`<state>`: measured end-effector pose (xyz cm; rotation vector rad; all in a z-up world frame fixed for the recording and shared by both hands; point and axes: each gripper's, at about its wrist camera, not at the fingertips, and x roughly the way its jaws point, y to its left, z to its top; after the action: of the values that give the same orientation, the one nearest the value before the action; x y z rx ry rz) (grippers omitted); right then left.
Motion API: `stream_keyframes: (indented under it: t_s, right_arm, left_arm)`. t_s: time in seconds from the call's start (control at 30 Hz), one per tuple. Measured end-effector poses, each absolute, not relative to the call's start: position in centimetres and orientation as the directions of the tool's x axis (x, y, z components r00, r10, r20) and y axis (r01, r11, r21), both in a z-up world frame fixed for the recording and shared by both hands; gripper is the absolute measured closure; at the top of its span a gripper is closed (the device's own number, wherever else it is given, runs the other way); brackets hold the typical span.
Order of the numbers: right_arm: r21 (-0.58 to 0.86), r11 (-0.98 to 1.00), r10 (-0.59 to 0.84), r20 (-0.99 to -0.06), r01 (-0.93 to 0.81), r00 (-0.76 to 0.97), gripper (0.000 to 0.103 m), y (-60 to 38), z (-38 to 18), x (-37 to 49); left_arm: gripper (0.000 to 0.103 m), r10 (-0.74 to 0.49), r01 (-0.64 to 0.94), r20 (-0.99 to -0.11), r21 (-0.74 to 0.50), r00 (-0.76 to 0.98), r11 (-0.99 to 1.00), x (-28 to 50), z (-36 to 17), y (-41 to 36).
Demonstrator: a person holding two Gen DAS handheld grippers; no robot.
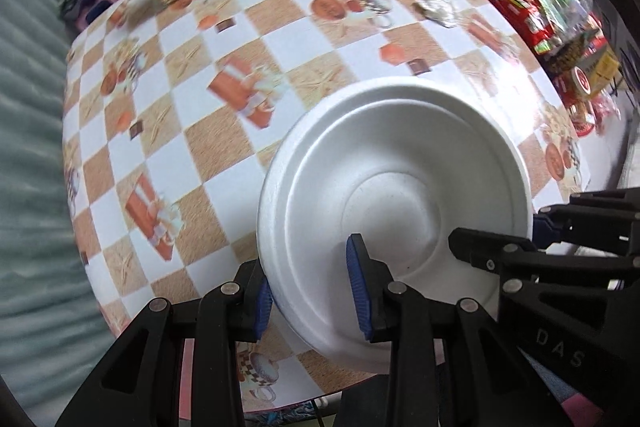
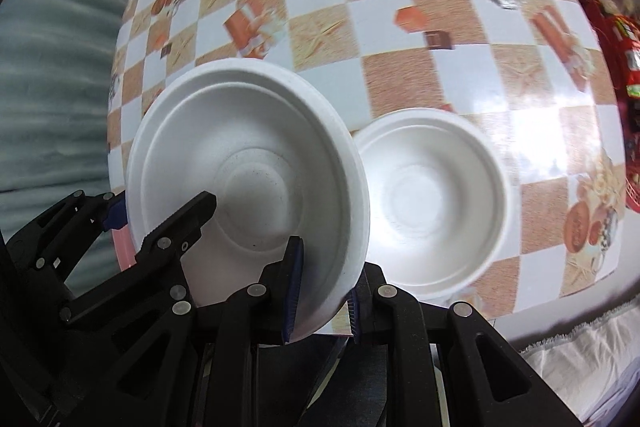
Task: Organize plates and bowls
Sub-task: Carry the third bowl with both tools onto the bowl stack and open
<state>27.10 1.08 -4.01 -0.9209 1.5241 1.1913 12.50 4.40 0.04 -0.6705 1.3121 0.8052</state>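
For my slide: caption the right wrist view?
Both grippers' jaws straddle a white foam bowl rim beside a second bowl.
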Motion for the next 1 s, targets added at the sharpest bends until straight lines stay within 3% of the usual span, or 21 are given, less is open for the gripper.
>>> stream_keyframes:
  t_s: [0.7, 1.0]
  right_arm:
    - [0.256, 0.413, 0.071, -0.966, -0.874, -0.250, 0.081, -1.4, -2.8, 34.4]
    - [0.246, 0.446, 0.027, -0.965, -0.861, -0.262, 0.081, -2.0, -4.5, 35.5]
  left_arm:
    - [0.064, 0.119, -0.698, -0.989, 0.027, 0.083, 0.716, 19.6, 0.4, 2.8]
    - [0.062, 0.069, -0.687, -0.996, 0.010, 0.059, 0.726, 20.9, -1.4, 2.7]
